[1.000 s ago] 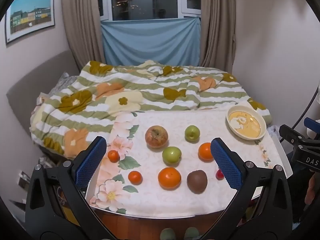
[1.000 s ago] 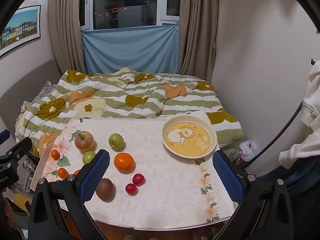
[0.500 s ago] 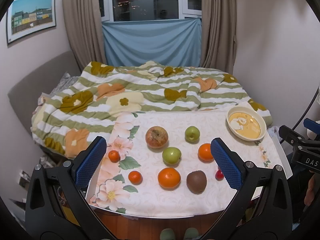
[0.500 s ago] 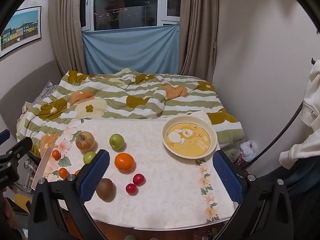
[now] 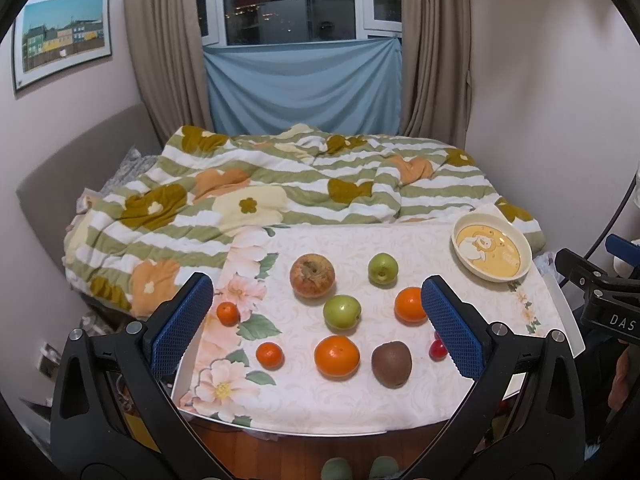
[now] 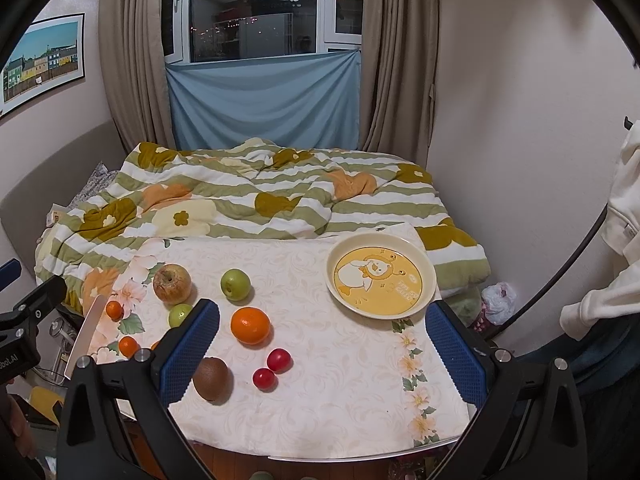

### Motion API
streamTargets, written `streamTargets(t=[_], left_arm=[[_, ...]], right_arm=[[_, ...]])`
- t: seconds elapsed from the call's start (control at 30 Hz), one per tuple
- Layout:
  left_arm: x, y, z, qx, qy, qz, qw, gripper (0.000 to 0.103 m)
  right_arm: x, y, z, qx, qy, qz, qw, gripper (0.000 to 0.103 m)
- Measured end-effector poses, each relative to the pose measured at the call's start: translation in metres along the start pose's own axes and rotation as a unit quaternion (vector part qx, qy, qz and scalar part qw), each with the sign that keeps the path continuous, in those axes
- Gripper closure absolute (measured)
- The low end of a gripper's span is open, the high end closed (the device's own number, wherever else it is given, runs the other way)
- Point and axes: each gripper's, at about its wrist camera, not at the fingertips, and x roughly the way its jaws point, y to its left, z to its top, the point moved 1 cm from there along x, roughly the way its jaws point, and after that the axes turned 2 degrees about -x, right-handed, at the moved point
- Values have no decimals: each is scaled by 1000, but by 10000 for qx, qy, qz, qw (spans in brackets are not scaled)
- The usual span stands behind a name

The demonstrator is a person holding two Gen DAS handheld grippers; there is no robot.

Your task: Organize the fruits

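Note:
Fruit lies loose on a cloth-covered table (image 5: 304, 400): a brownish apple (image 5: 312, 275), two green apples (image 5: 342, 311) (image 5: 383, 268), two oranges (image 5: 336, 356) (image 5: 410, 304), two small tangerines (image 5: 270, 355) (image 5: 228, 313), a kiwi (image 5: 391, 364) and two small red fruits (image 6: 279, 360) (image 6: 264, 378). A yellow duck plate (image 6: 381, 275) stands empty at the back right. My left gripper (image 5: 316, 324) is open above the near edge, over the fruit cluster. My right gripper (image 6: 320, 352) is open, held above the table's right half.
A bed with a green striped floral quilt (image 5: 280, 200) lies right behind the table. Walls close in on the right (image 6: 520, 120). A white garment (image 6: 616, 248) hangs at the right edge. The table's front edge is near both grippers.
Both views have shifted only slightly; the right gripper has eased a little closer to the table. No fruit has moved.

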Motion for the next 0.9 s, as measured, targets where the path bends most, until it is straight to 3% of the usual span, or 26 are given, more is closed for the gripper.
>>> streamTargets(t=[0.9], left_arm=[[0,-1,-2,7,-20,-2,10000,0]], right_arm=[[0,0,0,16,-17,11,10000,0]])
